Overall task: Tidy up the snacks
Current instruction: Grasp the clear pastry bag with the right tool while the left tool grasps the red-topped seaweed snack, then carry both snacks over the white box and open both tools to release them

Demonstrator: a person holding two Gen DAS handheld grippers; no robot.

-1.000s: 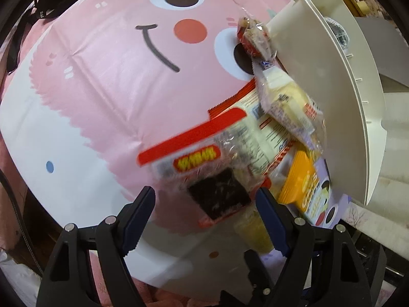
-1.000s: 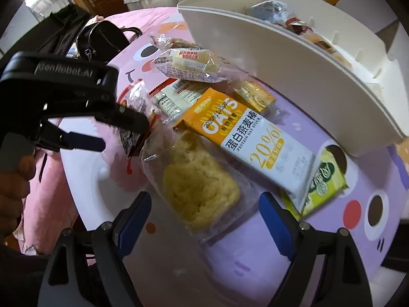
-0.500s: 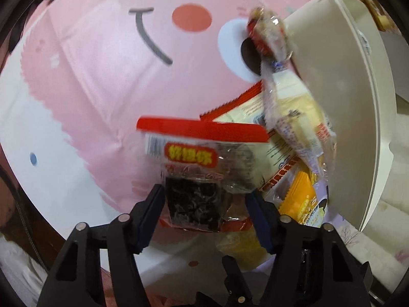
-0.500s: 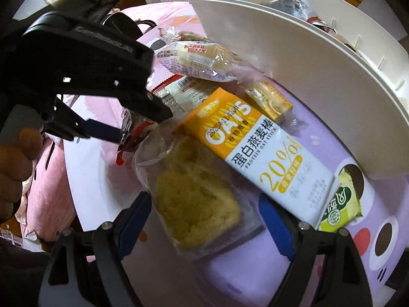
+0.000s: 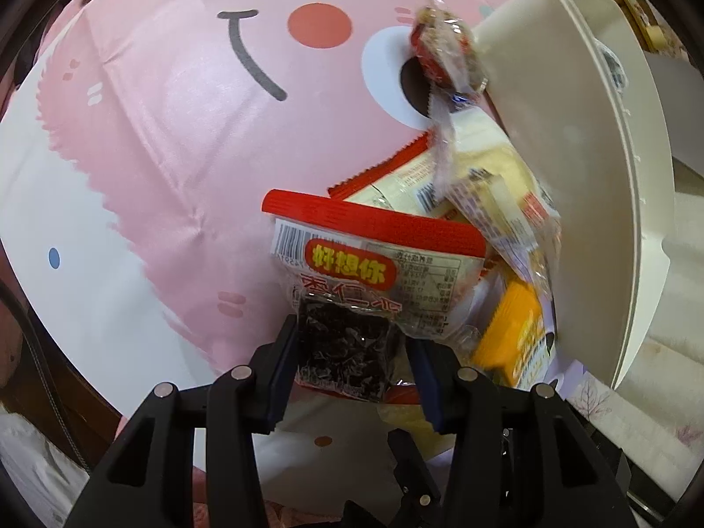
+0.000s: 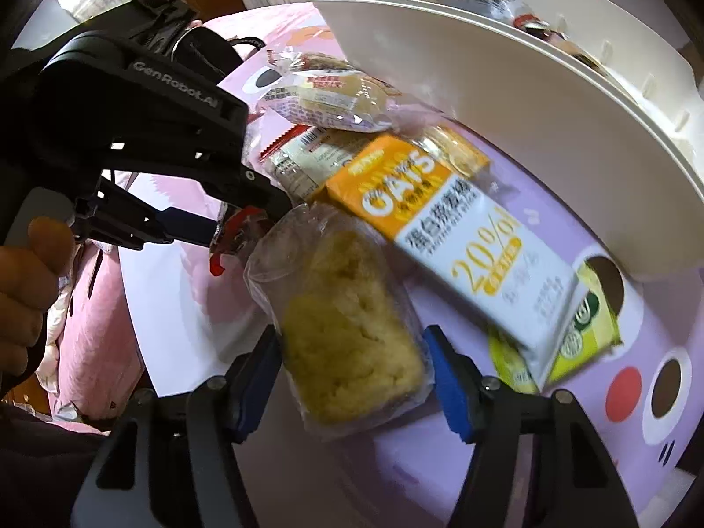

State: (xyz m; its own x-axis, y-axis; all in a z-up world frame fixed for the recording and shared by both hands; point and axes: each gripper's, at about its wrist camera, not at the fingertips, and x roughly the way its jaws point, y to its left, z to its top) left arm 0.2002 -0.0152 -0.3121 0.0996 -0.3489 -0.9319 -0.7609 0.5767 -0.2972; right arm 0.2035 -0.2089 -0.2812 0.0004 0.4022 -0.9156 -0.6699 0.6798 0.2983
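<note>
Left gripper [image 5: 350,350] jaws pinch the red-topped snack packet [image 5: 374,264]. Right gripper [image 6: 352,369] jaws, spread, flank the yellow cake packet [image 6: 347,334]; whether they touch it cannot be told.

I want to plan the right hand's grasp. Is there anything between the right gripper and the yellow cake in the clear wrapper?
Nothing visible stands between them. The right gripper already has its fingers on either side of the yellow cake. The orange oats box lies beside the cake, touching its wrapper, but not in the fingers' way.
</note>
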